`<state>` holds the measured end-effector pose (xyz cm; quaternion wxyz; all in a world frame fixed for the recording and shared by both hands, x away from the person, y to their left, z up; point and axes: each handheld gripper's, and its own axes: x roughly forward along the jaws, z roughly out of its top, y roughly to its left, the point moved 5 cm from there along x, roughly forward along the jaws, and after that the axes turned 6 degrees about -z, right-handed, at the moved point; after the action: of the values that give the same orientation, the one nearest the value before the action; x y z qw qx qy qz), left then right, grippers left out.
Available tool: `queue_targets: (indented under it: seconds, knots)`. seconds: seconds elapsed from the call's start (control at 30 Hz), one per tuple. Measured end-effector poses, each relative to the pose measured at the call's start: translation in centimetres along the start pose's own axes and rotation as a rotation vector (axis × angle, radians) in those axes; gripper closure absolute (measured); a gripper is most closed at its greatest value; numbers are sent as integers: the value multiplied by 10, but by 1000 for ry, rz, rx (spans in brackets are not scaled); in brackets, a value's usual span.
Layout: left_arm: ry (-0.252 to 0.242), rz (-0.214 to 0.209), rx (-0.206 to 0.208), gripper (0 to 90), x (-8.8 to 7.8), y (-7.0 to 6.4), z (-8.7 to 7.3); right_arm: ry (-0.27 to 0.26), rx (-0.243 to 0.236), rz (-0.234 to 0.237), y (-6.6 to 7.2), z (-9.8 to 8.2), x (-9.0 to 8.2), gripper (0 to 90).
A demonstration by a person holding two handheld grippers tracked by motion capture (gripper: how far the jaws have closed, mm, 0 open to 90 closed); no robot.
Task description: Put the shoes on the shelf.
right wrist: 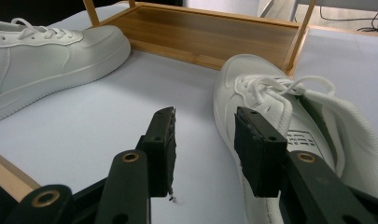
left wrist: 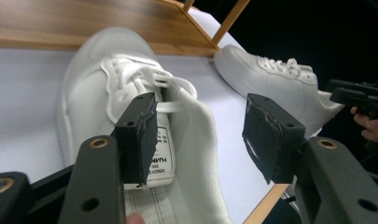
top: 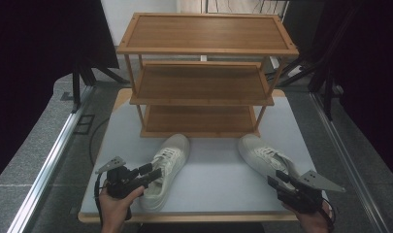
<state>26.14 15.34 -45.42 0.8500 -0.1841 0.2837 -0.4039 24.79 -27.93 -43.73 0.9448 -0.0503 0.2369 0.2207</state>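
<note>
Straddling the left shoe's point(left wrist: 130, 107) collar, my left claw point(left wrist: 200, 135) gapes wide, unclenched. My right claw point(right wrist: 203, 149) stands half-open over the right shoe's point(right wrist: 270, 126) side near the table's point(top: 213, 170) front edge.

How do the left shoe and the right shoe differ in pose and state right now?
The left shoe points its toe up and slightly right toward the rack; the right shoe angles its toe up-left. The left tongs straddle the left shoe's inner collar wall, open; the right tongs sit beside the right shoe's inner side, not gripping. Both are white lace-ups, upright on the table.
</note>
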Motion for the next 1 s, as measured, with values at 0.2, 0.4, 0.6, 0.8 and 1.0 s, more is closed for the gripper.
queue_targets:
  seconds: [0.2, 0.4, 0.6, 0.8, 1.0]
  knots:
    - [36, 2, 26, 447, 12, -3, -1, -2, -1, -1, 0, 0, 0, 580]
    - [38, 2, 30, 449, 15, -2, 0, -3, 4, -2, -1, 0, -1, 579]
    - [43, 3, 30, 448, 20, -2, 0, 0, 5, -3, -1, 0, 0, 574]
    - [69, 28, 48, 443, 26, -2, -1, -1, 4, -2, 0, 0, 0, 574]
    - [77, 45, 52, 445, 27, -2, -1, -2, 4, 0, 0, 0, 0, 573]
